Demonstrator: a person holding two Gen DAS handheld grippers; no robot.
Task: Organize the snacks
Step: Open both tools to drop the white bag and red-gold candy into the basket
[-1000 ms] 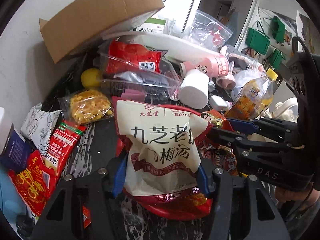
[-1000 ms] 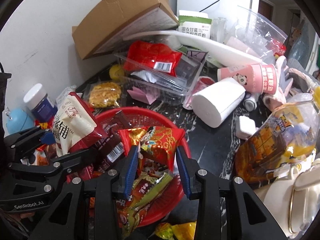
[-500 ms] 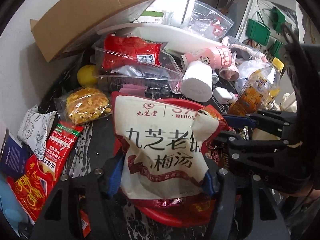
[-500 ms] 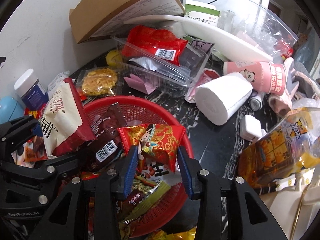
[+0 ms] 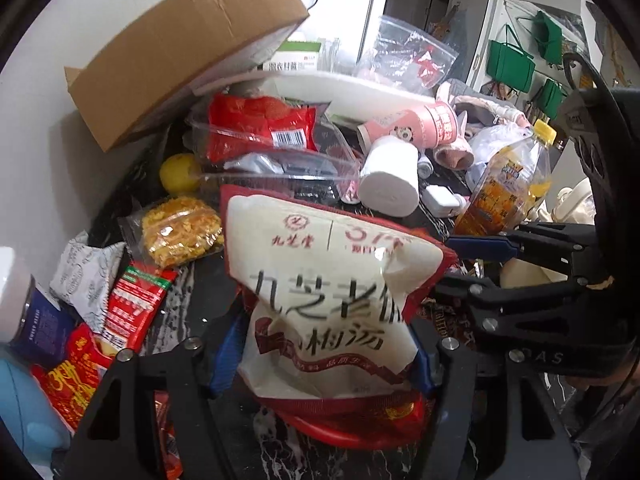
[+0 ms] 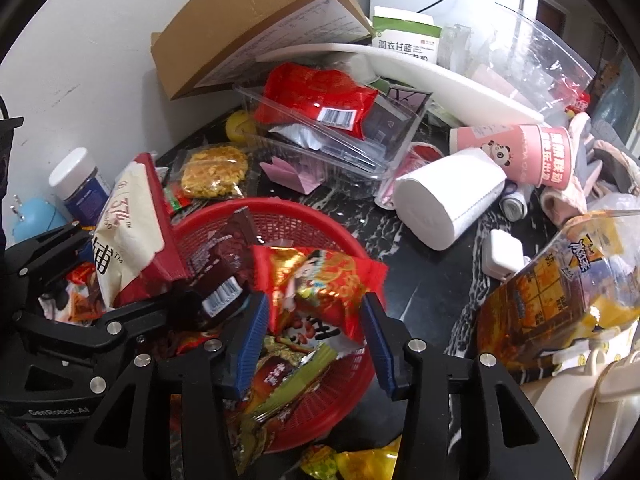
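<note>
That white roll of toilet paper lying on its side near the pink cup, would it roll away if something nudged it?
Probably a little. The toilet paper roll lies on its round side, so a push across it would likely set it rolling. The pink cup and the white charger sit close by and would probably stop it soon. It looks soft and light, so a grip might dent it.

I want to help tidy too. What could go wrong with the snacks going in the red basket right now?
The big white and red bag stands tall at the rim of the red basket; freed by the left gripper, it might tip out. The basket is already heaped, so the red packet between the right gripper's opening jaws may slide off. Gold candies lie outside already.
</note>
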